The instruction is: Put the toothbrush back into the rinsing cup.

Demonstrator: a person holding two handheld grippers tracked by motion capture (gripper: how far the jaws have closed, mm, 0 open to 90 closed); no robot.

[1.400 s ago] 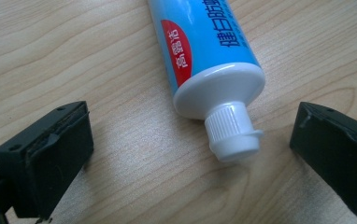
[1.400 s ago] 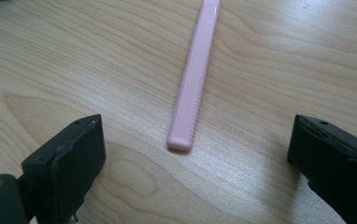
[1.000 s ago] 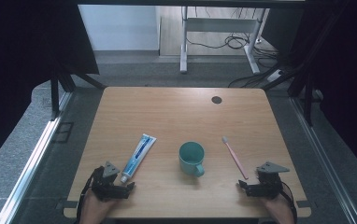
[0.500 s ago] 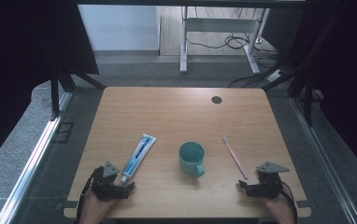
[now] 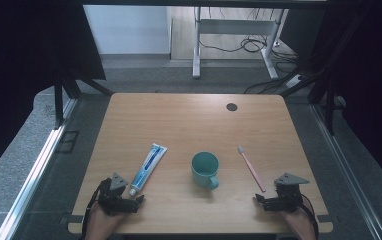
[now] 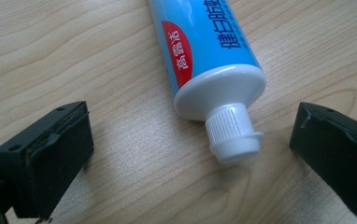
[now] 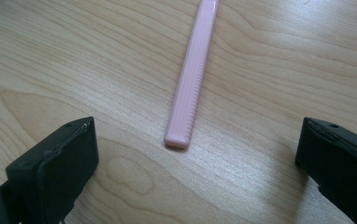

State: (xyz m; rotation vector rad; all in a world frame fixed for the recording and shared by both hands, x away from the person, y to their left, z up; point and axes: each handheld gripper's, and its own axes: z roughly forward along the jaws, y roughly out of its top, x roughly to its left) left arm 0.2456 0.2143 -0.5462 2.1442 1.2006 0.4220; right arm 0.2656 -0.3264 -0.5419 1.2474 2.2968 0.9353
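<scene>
Each hand-held gripper gapes wide, empty: left (image 6: 186, 154) by toothpaste (image 6: 204, 56), right (image 7: 190, 172) by toothbrush (image 7: 193, 79).

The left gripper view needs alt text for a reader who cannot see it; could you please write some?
A blue and white toothpaste tube lies on a light wooden table, its white ribbed cap pointing toward the camera. The left gripper is open, its two black fingers standing apart on either side of the cap without touching it.

A blue plastic toothpaste tube (image 6: 204, 42) with a red patch and white ribbed cap lies left of the teal mug (image 5: 205, 170); right of the mug, a pale pink toothbrush (image 7: 193, 74) on light wood-grain table (image 5: 189, 115).
</scene>
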